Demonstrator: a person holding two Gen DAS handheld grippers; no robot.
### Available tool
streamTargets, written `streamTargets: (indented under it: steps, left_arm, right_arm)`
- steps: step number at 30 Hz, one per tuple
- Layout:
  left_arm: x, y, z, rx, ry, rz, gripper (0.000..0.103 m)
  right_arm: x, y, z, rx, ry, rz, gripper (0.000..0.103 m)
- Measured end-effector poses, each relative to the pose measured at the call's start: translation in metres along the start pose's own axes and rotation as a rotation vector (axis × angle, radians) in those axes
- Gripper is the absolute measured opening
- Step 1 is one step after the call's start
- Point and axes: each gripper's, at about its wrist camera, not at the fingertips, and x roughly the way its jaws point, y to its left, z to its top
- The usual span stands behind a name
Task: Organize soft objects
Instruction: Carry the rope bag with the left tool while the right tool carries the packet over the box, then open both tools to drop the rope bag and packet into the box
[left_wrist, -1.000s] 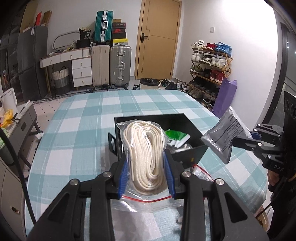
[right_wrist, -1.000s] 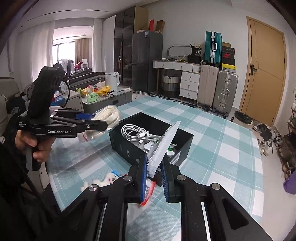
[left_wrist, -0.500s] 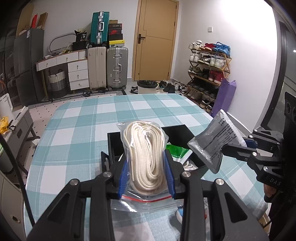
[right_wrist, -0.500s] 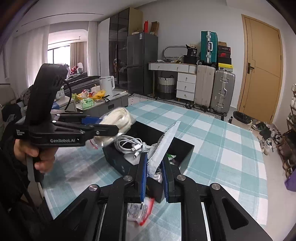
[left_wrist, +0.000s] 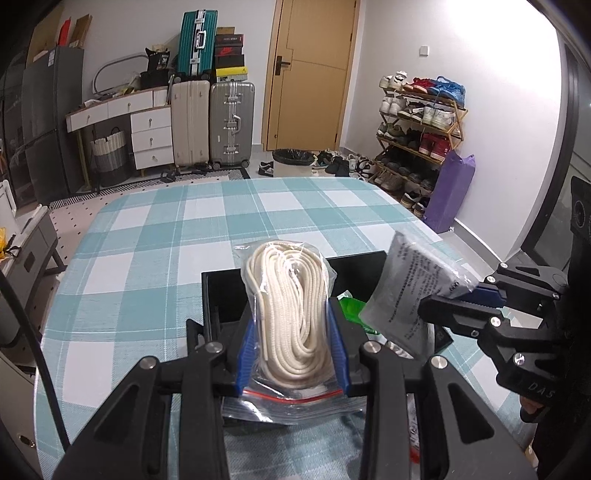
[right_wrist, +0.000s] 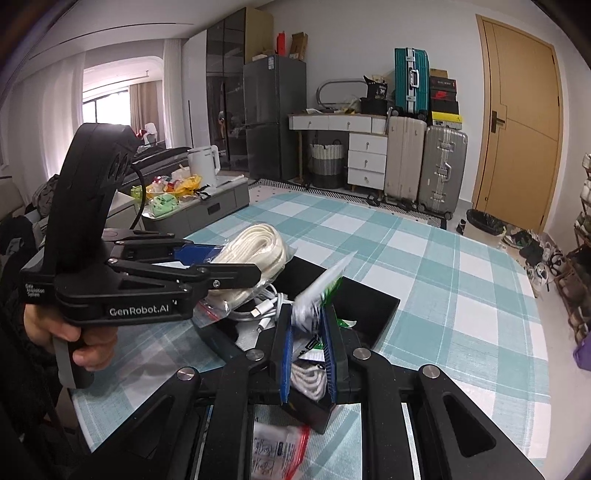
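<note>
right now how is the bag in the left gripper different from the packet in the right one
The rope bag is clear, showing coiled cream rope; the grey packet is opaque with printed text. The rope bag is bulky and spreads the left gripper wide; the grey packet is flat, pinched at one corner by the right gripper. Both are soft, gripped, and held over the black box.

Open black rectangular box (right_wrist: 373, 306): white coiled cables (right_wrist: 258, 310) crowd its 9 o'clock half; teal-and-white checked tablecloth (left_wrist: 207, 229) lies bare toward 12 o'clock.

cream rope (left_wrist: 291, 306), black box (right_wrist: 373, 306), teal-checked tablecloth (left_wrist: 221, 221)
</note>
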Motion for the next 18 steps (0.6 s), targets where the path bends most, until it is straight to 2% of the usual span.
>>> streamTargets:
  steps: [18]
  left_arm:
    - [0.030, 0.000, -0.002, 0.018, 0.065, -0.010, 0.034]
  right_arm:
    - [0.053, -0.014, -0.008, 0.037, 0.121, -0.018, 0.014]
